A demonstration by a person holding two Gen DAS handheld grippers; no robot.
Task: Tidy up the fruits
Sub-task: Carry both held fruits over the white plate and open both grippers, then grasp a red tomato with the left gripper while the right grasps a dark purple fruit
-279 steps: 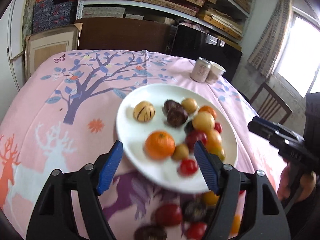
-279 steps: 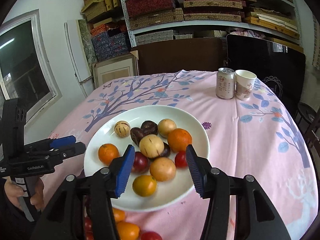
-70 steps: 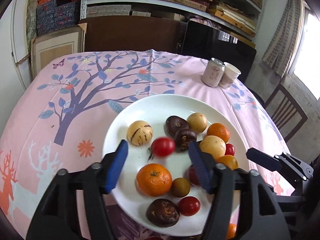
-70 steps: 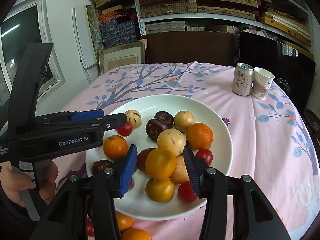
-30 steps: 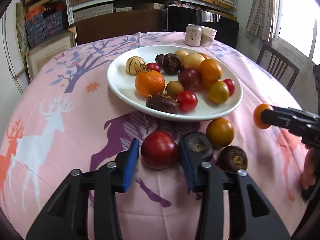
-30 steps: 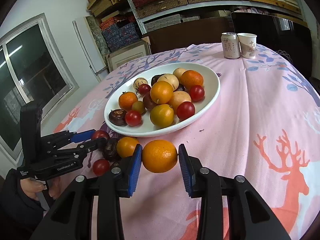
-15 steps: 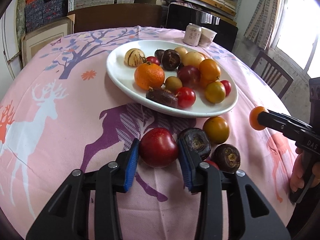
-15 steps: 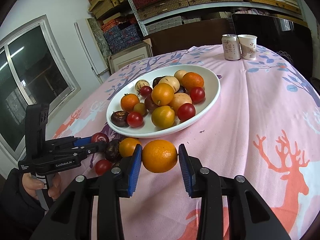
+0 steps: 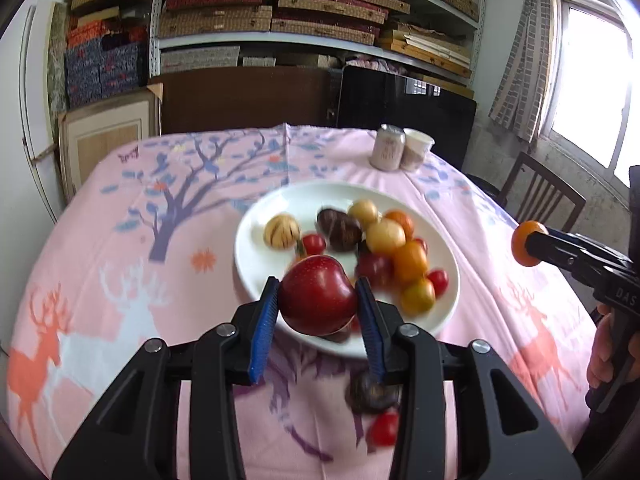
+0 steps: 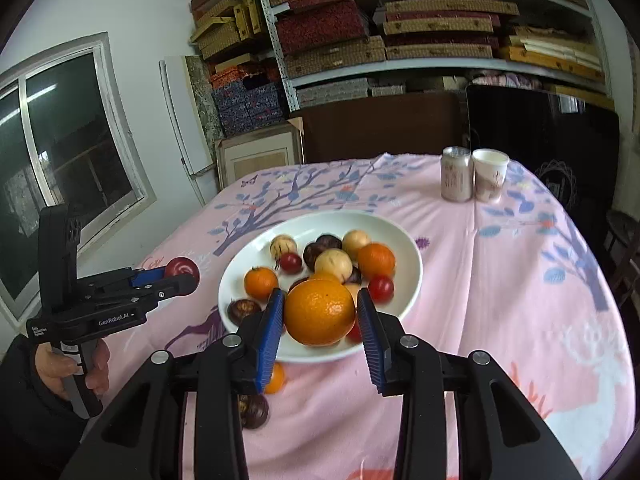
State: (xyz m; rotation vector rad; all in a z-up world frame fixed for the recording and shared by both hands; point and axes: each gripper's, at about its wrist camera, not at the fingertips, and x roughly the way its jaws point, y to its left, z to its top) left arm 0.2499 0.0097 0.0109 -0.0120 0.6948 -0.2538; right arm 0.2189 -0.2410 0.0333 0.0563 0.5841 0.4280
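My left gripper [image 9: 318, 304] is shut on a dark red apple [image 9: 318, 300] and holds it in the air above the near rim of the white plate [image 9: 260, 204]. My right gripper [image 10: 320, 312] is shut on an orange [image 10: 320, 310], also lifted over the plate's [image 10: 404, 236] near edge. The plate carries several fruits: oranges, red tomatoes, dark passion fruits, pale melons. From the right wrist view the left gripper [image 10: 180, 274] with the apple hangs to the left; in the left wrist view the right gripper [image 9: 530, 248] with the orange hangs to the right.
A dark passion fruit [image 9: 370, 394] and a small red tomato [image 9: 384, 428] lie on the pink tablecloth in front of the plate; another orange fruit [image 10: 275, 378] and a passion fruit [image 10: 253, 410] show there too. A can [image 10: 456, 178] and paper cup [image 10: 490, 176] stand at the back right.
Both grippers have risen from the tablecloth with their fruits, the apple and the orange now hanging over the plate's near rim. The loose fruits stay on the cloth.
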